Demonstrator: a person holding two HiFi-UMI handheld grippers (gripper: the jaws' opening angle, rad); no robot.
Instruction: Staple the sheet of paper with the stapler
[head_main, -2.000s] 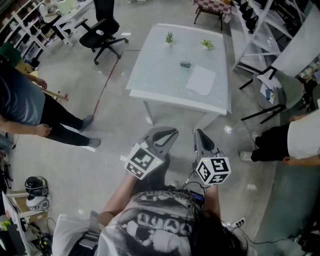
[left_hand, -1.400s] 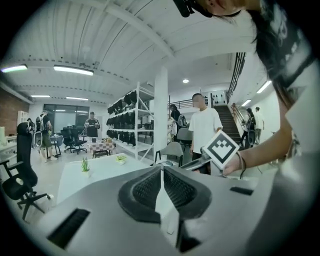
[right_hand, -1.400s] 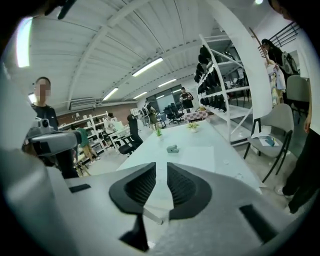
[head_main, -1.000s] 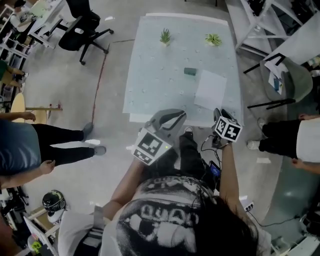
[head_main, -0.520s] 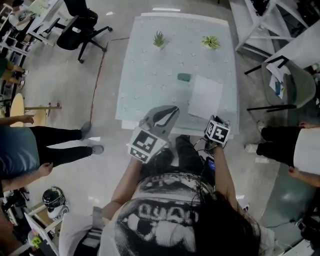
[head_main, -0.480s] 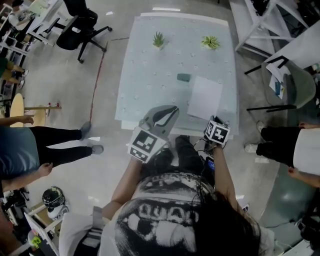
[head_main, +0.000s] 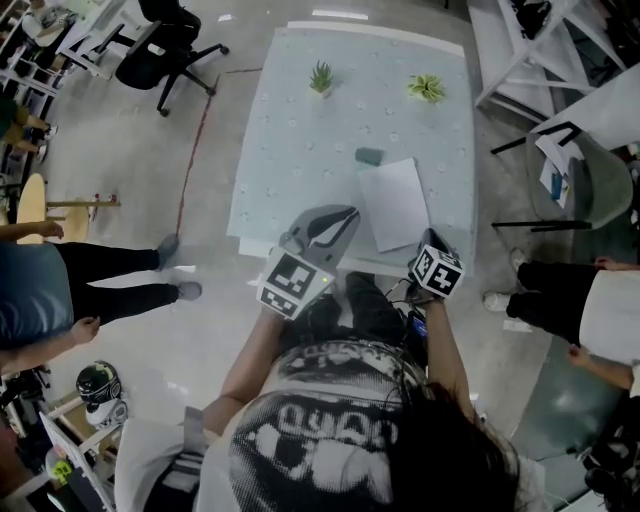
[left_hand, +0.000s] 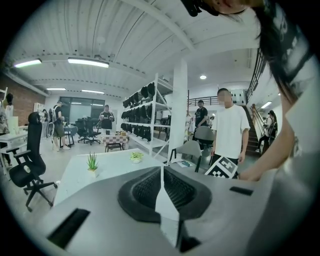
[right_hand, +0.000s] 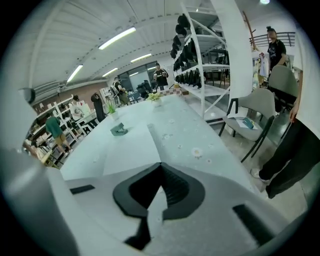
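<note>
Since earlier the sheet of paper (head_main: 393, 203) swung askew beside the stapler (head_main: 369, 156); my right gripper (right_hand: 160, 165) is closing on its corner, left gripper (left_hand: 161, 169) jaws together, empty.

A pale table (head_main: 300, 150) is shown bearing a stapler (head_main: 369, 156). A sheet of paper (head_main: 393, 203) is laid just beside the stapler, nearer the person. A left potted plant (head_main: 321, 76) and a right potted plant (head_main: 427, 87) are set well beyond the stapler.

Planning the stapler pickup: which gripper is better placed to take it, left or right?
Probably left. The left gripper is shut and empty, nearer the stapler; the right gripper is closing its jaws on the near corner of the sheet.
</note>
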